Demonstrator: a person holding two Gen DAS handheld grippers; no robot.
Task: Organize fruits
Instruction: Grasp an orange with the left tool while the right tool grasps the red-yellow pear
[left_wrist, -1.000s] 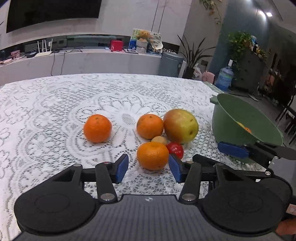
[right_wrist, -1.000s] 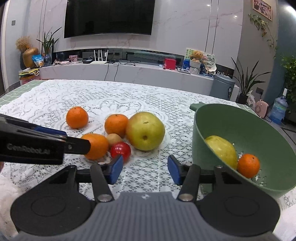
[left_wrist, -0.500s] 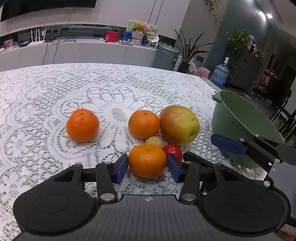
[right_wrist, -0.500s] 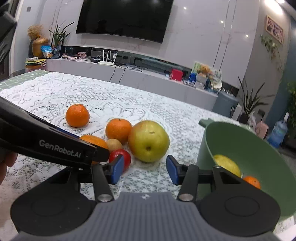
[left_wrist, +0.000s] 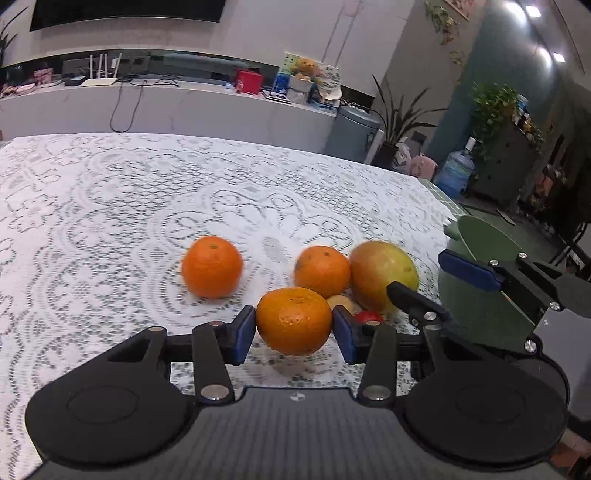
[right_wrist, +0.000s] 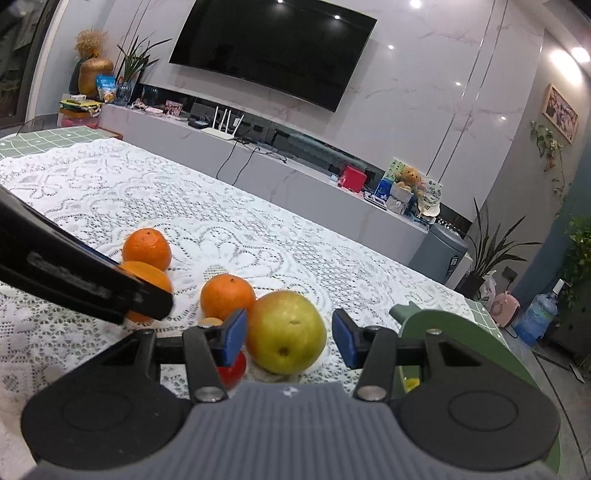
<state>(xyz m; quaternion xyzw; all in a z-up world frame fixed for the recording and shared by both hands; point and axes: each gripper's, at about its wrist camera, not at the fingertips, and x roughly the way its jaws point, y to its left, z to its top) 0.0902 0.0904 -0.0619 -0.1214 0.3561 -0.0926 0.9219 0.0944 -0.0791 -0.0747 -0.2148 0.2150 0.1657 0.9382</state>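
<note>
Left gripper (left_wrist: 294, 329) jaws grip an orange (left_wrist: 294, 320) between the pads; tomato (left_wrist: 367, 316) just right. Right gripper (right_wrist: 287, 336) jaws open, pear (right_wrist: 286, 331) between them; bowl (right_wrist: 448, 326) right.

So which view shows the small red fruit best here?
Neither is clean, but the right wrist view is better: the small red fruit bulges out below the right gripper's left finger. The left wrist view shows only a red sliver behind the left gripper's right finger.

Light: dim room, bright ceiling spotlights (right_wrist: 580, 55) glaring.
Shadows: soft, under the round orange fruit (left_wrist: 294, 320).
Blur: slight smear on the white lace tablecloth (left_wrist: 110, 206).
Edges: fisheye bending.
</note>
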